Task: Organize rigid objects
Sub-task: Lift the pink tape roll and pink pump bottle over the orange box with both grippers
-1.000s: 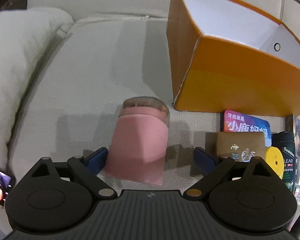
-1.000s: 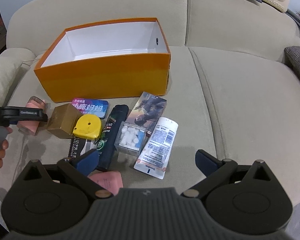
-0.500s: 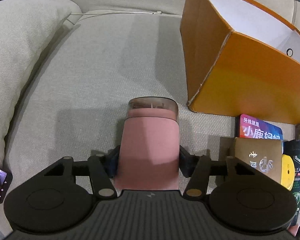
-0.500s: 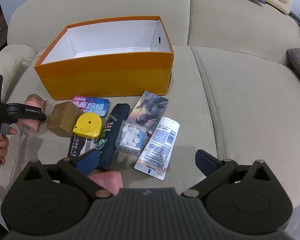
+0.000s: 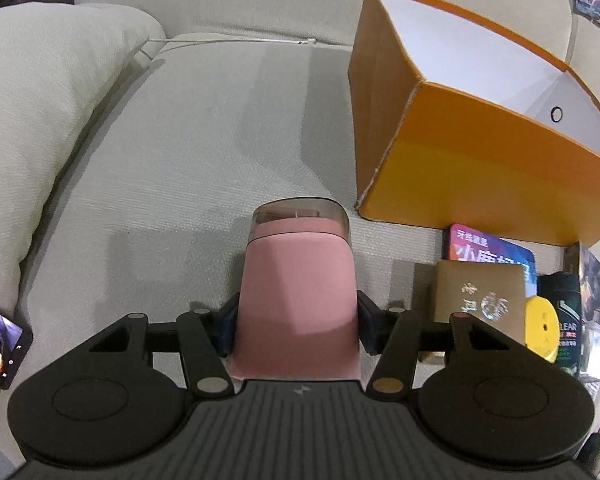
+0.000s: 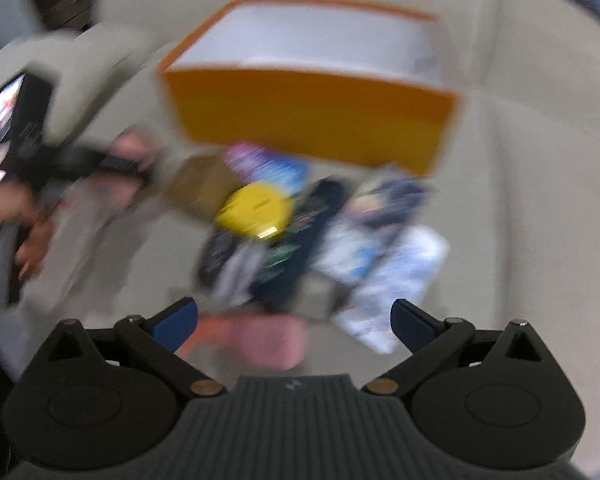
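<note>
My left gripper (image 5: pixel 296 326) is shut on a pink container (image 5: pixel 298 288) with a smoky clear cap, held over the sofa seat left of the orange box (image 5: pixel 480 168). In the blurred right wrist view the left gripper shows at the left (image 6: pixel 112 164), still on the pink container (image 6: pixel 134 146). My right gripper (image 6: pixel 294 318) is open and empty, above a pink object (image 6: pixel 260 340) at the near edge of the pile. The orange box (image 6: pixel 312 120) stands open behind the pile.
Beside the box lie a blue packet (image 5: pixel 492 248), a brown box (image 5: pixel 478 294), a yellow tape measure (image 5: pixel 542 328) and a dark bottle (image 5: pixel 560 308). A sofa arm cushion (image 5: pixel 40 120) is at the left. A white tube (image 6: pixel 400 280) lies at the right of the pile.
My left gripper closed on the pink container and lifted it slightly. The right gripper is now moving fast, leftward and closer to the pile, so its view is blurred.
</note>
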{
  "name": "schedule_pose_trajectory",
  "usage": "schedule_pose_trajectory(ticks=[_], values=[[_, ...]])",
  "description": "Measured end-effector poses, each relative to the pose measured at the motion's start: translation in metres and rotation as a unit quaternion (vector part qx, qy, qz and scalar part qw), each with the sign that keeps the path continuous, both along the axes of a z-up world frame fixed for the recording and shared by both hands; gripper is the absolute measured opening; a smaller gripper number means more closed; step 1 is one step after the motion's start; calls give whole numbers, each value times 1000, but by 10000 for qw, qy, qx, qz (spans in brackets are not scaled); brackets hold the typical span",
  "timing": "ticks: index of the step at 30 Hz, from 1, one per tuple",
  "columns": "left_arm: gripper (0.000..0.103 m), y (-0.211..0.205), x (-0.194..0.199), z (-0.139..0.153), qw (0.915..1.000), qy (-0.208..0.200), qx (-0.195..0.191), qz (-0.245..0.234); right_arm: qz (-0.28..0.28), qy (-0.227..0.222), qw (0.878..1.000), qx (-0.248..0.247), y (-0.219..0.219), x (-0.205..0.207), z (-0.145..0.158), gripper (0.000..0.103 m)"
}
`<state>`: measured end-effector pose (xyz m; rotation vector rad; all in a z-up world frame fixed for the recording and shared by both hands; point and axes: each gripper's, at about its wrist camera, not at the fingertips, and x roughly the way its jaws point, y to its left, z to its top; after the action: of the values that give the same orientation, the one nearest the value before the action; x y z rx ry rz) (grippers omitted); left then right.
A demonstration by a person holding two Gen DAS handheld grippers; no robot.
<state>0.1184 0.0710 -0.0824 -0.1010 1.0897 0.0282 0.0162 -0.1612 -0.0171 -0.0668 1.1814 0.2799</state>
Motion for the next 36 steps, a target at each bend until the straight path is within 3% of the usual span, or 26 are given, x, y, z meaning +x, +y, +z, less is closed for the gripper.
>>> schedule_pose_trajectory(ticks=[2, 4, 6, 9, 12, 18, 21, 23, 25, 29, 32, 36], values=[[64, -1, -2, 4, 10000, -33, 36, -31, 390, 143, 9990, 159, 4, 3, -9, 101], [64, -2, -4, 8, 9999, -78, 78, -49, 826, 205, 9962, 164, 11, 7, -17, 82], [64, -1, -8, 14, 9999, -139, 50, -60, 1497, 92, 9886, -117, 21, 7, -28, 72], [64, -1, -14, 24, 9996, -278, 41, -53, 2585, -159, 9648, -452, 34, -3, -37, 76], [64, 0, -16, 32, 9990, -427, 66, -81, 3210, 6, 9458, -485, 36, -6, -44, 75], [64, 3, -19, 44, 9984, -546, -163, 34, 3668, 56, 9271, -763, 45, -1, -59, 75], [64, 2, -19, 47, 9981, -585, -203, 14, 4019, -115, 9085, -1140, 52, -4, -64, 74], [64, 1, -19, 47, 9980, -607, -184, -9, 4136, -370, 8984, -1426, 56, -4, -64, 62], [64, 1, -19, 48, 9979, -615, -206, -13, 4245, -324, 8937, -1414, 57, -3, -63, 55], [63, 2, -19, 49, 9977, -643, -209, -15, 4800, -294, 8591, -1751, 67, -17, -71, 52], [63, 2, -19, 49, 9975, -664, -247, -4, 4692, -150, 8648, -1782, 65, -14, -76, 47], [62, -1, -20, 51, 9973, -669, -310, -56, 4649, -24, 8628, -1985, 61, -12, -89, 46]])
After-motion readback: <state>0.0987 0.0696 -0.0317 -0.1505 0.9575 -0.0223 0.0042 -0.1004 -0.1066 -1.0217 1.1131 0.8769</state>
